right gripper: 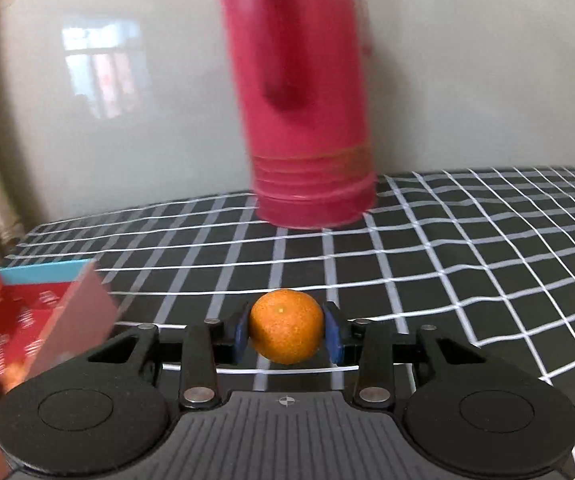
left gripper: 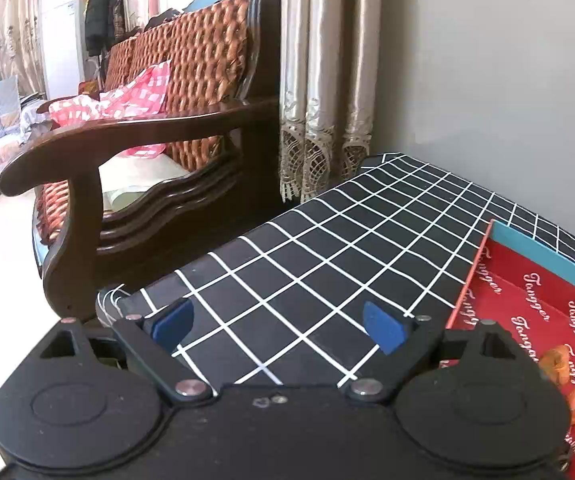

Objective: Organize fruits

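Note:
My right gripper [right gripper: 286, 330] is shut on a small orange [right gripper: 286, 326] and holds it above the black checked tablecloth [right gripper: 447, 264]. A red cardboard box with a blue rim [right gripper: 43, 312] stands open at the left of the right wrist view, with orange fruit blurred low inside it. The same box [left gripper: 535, 320] lies at the right of the left wrist view. My left gripper [left gripper: 279, 324] is open and empty, low over the tablecloth [left gripper: 327, 248], to the left of the box.
A tall red canister [right gripper: 307, 120] stands at the back of the table against the wall. A wooden armchair with woven cushions [left gripper: 159, 128] and a curtain [left gripper: 323, 80] stand beyond the table's left edge.

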Available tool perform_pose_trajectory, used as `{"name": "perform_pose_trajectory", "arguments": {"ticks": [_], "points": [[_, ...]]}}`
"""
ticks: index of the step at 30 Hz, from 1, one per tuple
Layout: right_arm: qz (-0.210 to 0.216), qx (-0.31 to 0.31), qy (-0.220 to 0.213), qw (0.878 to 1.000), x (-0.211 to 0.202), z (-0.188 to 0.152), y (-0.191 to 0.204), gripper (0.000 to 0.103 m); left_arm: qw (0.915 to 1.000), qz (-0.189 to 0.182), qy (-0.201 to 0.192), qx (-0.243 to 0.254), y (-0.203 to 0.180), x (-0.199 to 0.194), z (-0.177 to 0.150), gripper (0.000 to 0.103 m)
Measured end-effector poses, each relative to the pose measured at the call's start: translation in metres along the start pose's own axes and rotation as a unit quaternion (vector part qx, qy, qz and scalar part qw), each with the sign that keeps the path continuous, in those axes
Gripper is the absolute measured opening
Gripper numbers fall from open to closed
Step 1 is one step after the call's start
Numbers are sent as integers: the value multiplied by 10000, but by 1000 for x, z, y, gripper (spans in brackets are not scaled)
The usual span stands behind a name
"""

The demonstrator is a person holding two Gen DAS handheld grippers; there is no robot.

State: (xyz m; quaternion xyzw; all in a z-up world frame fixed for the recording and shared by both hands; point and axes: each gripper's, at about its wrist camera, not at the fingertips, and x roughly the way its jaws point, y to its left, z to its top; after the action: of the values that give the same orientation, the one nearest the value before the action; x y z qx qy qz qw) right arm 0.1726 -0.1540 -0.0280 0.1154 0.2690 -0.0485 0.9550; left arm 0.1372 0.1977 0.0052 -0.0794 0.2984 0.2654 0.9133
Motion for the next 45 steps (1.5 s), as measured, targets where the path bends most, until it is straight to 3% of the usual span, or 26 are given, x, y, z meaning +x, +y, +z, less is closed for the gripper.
{"name": "perform_pose_trajectory", "arguments": {"ticks": [7,15,23,26,27,28,30,35,37,43,45], "points": [[865,-555,-269,9943,-26,-5,48,39,9996,250,66,-111,14,4,0,86],[1990,-1101,-357,9731,-40,-18,93,39,9994,299,119,-132,21,0,1,86],[2449,-1570,-76,9567,-35,-38,129,39,9992,343,-53,210,34,-15,-8,89],[2352,-1717,81,9566,-32,-46,138,39,9990,283,-32,354,39,-16,-10,89],[2293,-1738,198,9575,-30,-49,141,45,9990,236,-18,367,41,-16,-9,89],[2201,-1799,115,9587,-33,-52,141,62,9992,166,-6,368,42,-16,-9,89],[2213,-1861,-27,9573,-42,-54,143,79,9992,42,27,390,41,-16,-9,89],[1902,-1392,-443,9708,-76,-50,126,89,9980,-358,0,526,27,-24,-11,89],[1703,-1172,-554,9768,-96,-50,112,103,9964,-556,-61,629,18,-33,-15,90],[924,-518,-556,9928,-161,-60,69,103,9885,-1112,-318,973,5,-87,-31,90],[791,-329,-539,9949,-183,-58,59,103,9860,-1304,-397,956,11,-115,-37,98]]}}
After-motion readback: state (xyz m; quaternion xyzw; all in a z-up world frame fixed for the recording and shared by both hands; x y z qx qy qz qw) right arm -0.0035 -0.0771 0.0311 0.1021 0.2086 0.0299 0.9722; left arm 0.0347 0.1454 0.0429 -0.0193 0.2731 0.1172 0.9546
